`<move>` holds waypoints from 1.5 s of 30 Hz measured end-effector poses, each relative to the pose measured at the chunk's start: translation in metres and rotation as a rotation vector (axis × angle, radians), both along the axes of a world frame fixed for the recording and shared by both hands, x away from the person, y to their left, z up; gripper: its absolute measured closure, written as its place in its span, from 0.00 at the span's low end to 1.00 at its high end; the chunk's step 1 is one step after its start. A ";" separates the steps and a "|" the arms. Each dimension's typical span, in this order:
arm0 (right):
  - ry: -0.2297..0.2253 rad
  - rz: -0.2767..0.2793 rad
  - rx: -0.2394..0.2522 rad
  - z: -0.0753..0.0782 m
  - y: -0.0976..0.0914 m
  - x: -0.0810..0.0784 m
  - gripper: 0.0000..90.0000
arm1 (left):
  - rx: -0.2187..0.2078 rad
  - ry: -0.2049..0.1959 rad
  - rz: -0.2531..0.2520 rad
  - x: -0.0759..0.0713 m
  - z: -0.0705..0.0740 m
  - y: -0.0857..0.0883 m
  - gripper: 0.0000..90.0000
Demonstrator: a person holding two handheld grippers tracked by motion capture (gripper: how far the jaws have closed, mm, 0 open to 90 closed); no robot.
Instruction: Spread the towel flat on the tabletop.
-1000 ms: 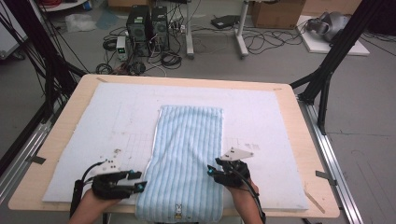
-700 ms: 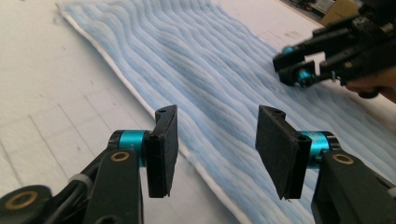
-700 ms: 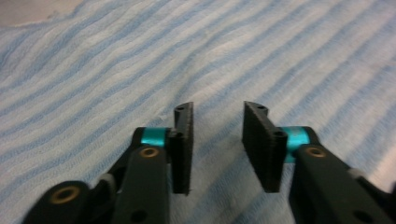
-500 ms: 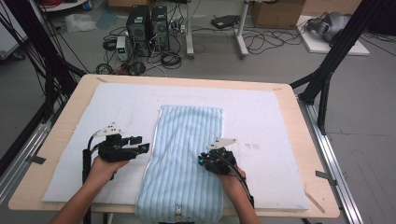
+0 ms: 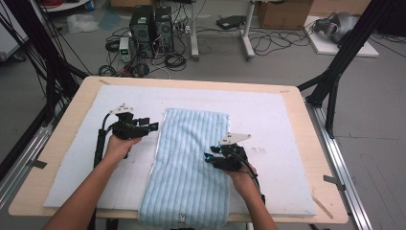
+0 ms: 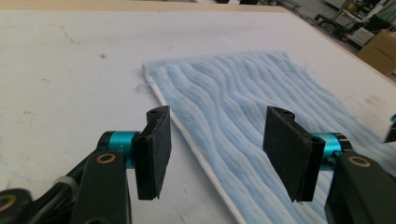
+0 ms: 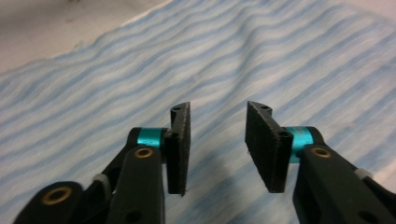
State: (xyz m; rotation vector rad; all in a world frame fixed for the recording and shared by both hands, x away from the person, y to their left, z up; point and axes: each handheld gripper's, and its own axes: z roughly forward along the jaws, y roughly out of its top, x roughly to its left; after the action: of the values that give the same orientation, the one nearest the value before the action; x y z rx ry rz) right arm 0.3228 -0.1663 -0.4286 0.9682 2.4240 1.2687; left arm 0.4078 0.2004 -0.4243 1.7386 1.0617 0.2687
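- On the surface (image 5: pixel 306 191), in the high view, a blue striped towel (image 5: pixel 191 163) lies flat on a white mat (image 5: pixel 72 158), folded to a long strip; its near end hangs a little over the near edge of the surface. The left gripper (image 5: pixel 152 126) stands just beside the left long edge of the towel, its jaws apart and empty. The right gripper (image 5: pixel 208 158) is over the right part of the towel, near the right long edge.
- The step in hand looks like taking the towel at its two sides for the next fold. To do it well, I think both grips should sit at the same level along the strip, so the fold line comes straight.
- In the left gripper view, the jaws have just been opening and stand wide, with the white hem (image 6: pixel 187 135) of the towel between them but not touched. The gripper should go lower so that one jaw slips under the hem.
- In the right gripper view, the jaws have just been opening again to a medium gap; nothing is pinched, and the striped cloth lies below them.
- For room: the mat is free to the left, to the right and behind the far end of the towel, so both hands can swing there. Only the near edge of the surface is close.
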 end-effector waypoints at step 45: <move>-0.006 -0.343 -0.106 -0.010 -0.027 0.098 0.54 | 0.234 0.059 0.042 0.072 -0.023 -0.036 0.57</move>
State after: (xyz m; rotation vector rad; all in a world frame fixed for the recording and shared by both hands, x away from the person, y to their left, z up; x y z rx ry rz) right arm 0.4211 -0.1937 -0.4386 1.2772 2.1725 1.0111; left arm 0.4801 0.1646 -0.4474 1.9439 1.1467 0.3825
